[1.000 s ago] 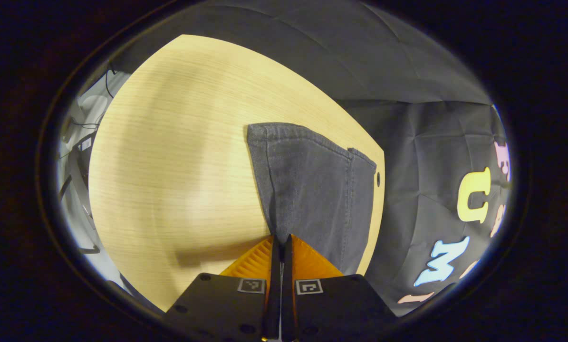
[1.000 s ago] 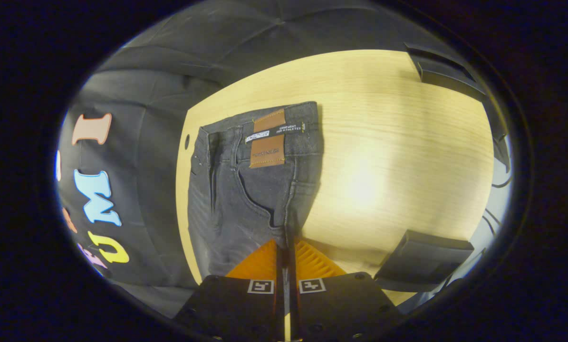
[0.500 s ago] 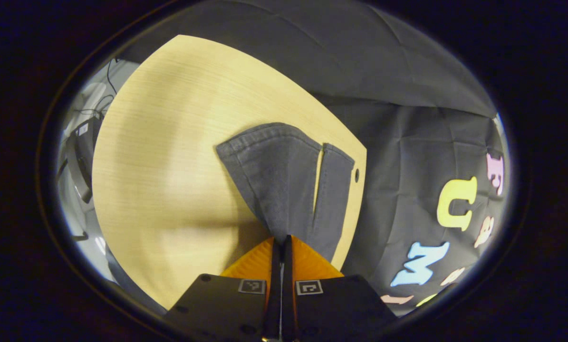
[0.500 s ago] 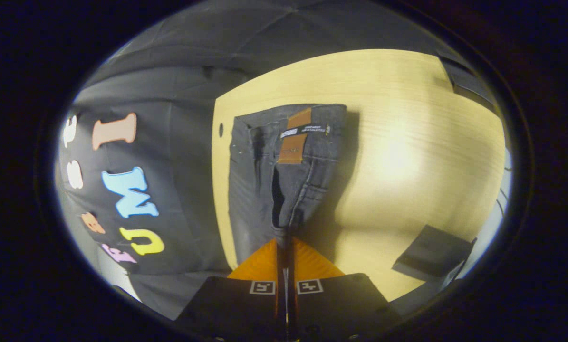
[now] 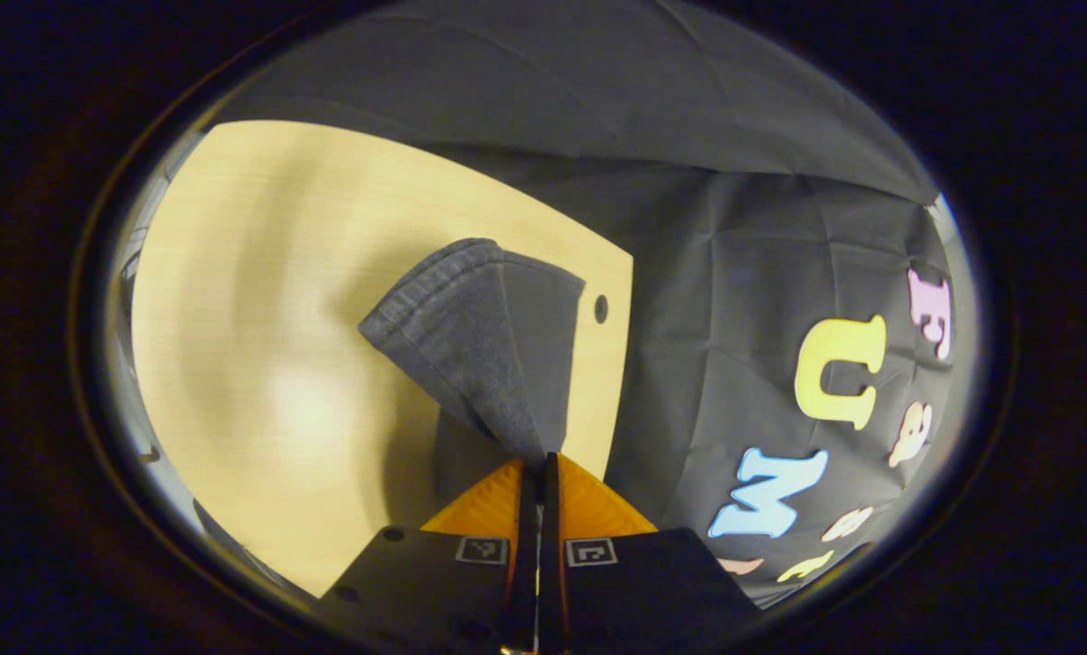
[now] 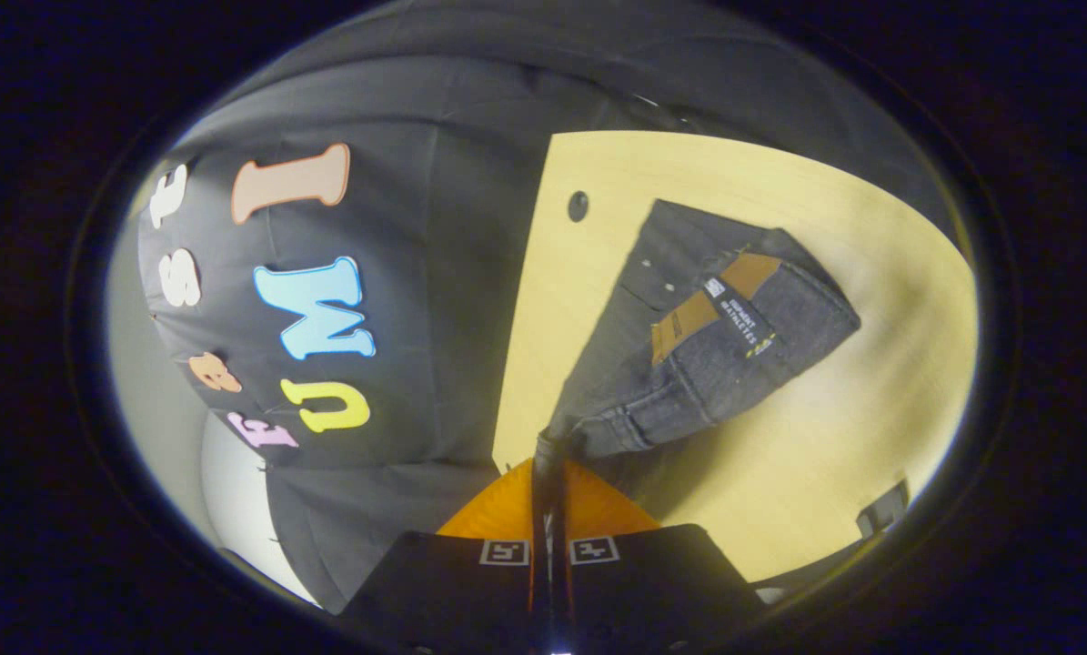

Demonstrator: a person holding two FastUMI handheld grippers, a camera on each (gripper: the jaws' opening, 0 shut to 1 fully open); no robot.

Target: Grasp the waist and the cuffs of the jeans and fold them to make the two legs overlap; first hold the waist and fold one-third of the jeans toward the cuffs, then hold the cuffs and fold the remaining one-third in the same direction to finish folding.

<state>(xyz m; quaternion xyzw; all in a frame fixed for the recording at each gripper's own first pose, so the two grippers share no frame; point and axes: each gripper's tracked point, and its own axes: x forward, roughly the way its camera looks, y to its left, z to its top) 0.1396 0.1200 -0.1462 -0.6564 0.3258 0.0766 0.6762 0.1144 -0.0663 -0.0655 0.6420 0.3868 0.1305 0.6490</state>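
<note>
Both ends of the jeans [image 6: 725,355] have just come up off the table [image 5: 261,300], near its hole [image 6: 578,206]. The left gripper [image 5: 538,466] is pinched on the cuffs [image 5: 479,337], the right gripper [image 6: 548,459] on the waist. Looks like the leg-overlap fold is underway.

In the left gripper view, the dark grey denim jeans [image 5: 484,346] rose from the pale wooden surface [image 5: 261,364] to the left hand-held gripper [image 5: 536,466], cuffs beside the surface's far edge. In the right gripper view, their waist [image 6: 734,318] lay on the surface [image 6: 807,455], ahead and right of the right hand-held gripper [image 6: 550,468].
</note>
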